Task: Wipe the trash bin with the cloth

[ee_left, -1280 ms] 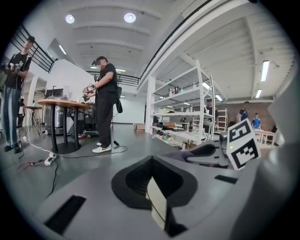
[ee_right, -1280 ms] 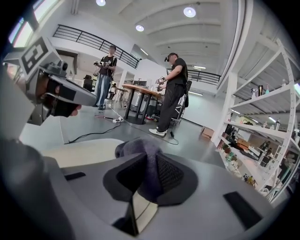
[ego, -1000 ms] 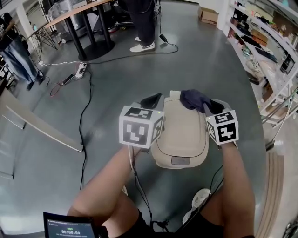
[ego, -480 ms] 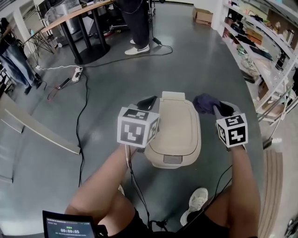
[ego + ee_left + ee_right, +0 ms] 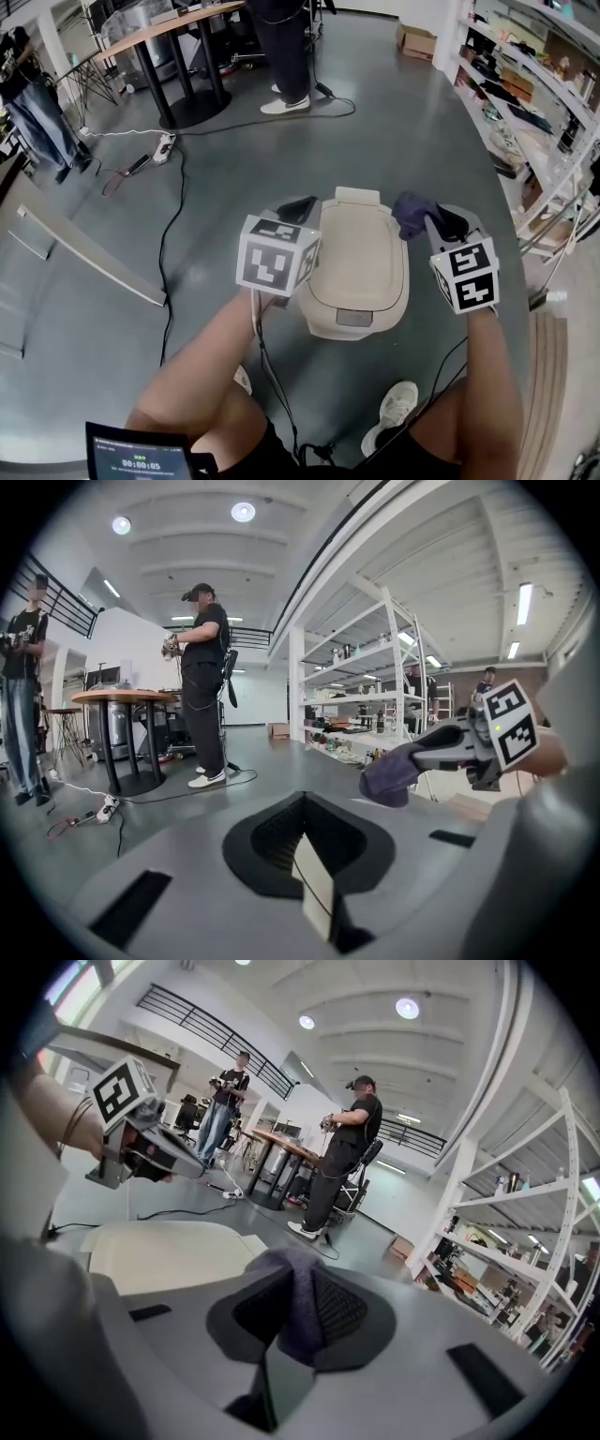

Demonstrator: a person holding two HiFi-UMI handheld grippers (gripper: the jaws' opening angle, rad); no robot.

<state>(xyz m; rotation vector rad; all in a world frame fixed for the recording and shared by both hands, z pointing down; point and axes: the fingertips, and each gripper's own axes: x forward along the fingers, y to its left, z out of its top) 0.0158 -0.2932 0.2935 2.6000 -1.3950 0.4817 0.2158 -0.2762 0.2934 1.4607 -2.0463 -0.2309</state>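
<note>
A beige trash bin with its lid closed stands on the grey floor, seen from above in the head view. My left gripper hovers at the bin's left edge, shut with nothing in it. My right gripper is off the bin's right rear corner, shut on a dark purple cloth. In the right gripper view the cloth bunches up between the jaws, with the bin lid to their left. The left gripper view shows the cloth hanging from the right gripper.
Black cables and a power strip lie on the floor to the left. A round-base table and a standing person are further back. Shelving runs along the right. A long plank lies at left.
My right gripper has carried the cloth off the lid's back right part to the bin's right side. The left gripper stays at the bin's left edge.
</note>
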